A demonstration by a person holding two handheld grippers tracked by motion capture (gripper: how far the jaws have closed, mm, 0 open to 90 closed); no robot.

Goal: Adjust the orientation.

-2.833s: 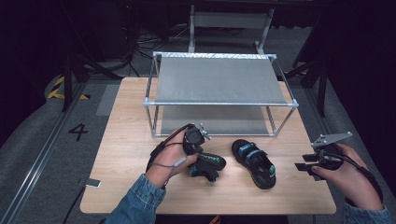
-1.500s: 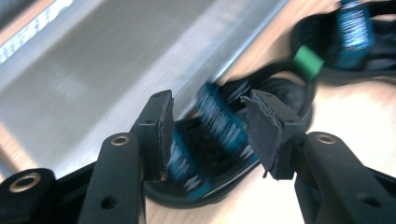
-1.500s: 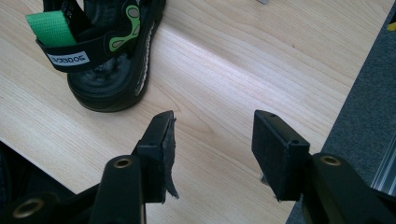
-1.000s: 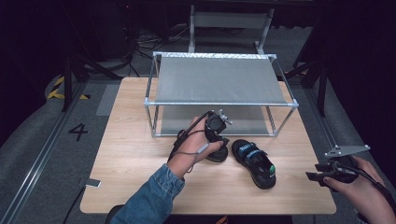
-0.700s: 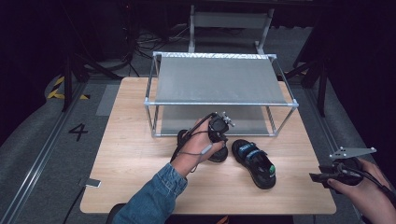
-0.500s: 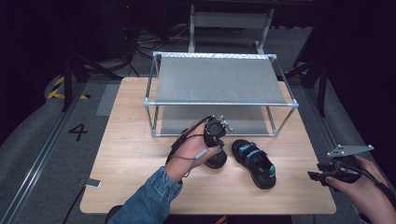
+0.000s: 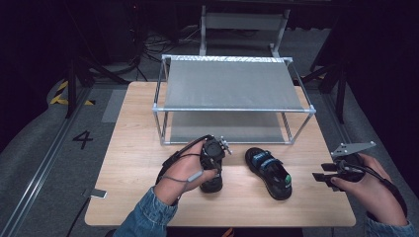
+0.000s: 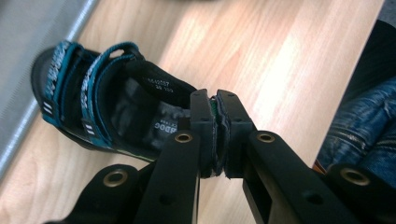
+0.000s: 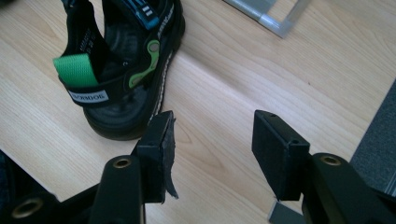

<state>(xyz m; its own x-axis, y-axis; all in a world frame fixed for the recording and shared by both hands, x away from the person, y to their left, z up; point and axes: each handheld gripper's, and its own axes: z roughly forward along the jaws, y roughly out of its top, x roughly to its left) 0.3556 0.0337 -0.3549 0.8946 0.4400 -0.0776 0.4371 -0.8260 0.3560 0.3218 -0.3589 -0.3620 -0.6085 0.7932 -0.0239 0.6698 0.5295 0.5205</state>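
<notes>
Left gripper (image 8: 218, 135) clamped on the heel strap of a black sandal with teal straps (image 8: 88, 107); the jaws have just been closing, and in the left gripper view the pads pinch the thin strap edge between them with no gap. In the high view this left gripper (image 7: 213, 157) sits over that sandal (image 7: 211, 183), near the front middle of the tabletop (image 7: 128, 148). Whether the sole is lifted or touching the wood, can't tell; in the left gripper view the sandal looks tilted, toe end pointing away toward the grey strip at the picture's left edge.

Second sandal (image 7: 270, 171), black with teal straps and a green heel tab, lies flat on the tabletop just right of the first, toe toward the rack, heel toward the person. The two sandals are near each other but apart.

Right gripper (image 7: 323, 177) is at the right edge of the tabletop, jaws spread wide with nothing between them. In the right gripper view the right gripper (image 9: 212, 135) points at bare wood, with the green-tab sandal (image 9: 126, 70) just beyond its left jaw, close to but apart from the pad.

Metal-frame rack (image 7: 232, 109) with two grey mesh shelves stands at the back of the tabletop, behind both sandals. Denim sleeve (image 7: 148, 215) on the left forearm.
</notes>
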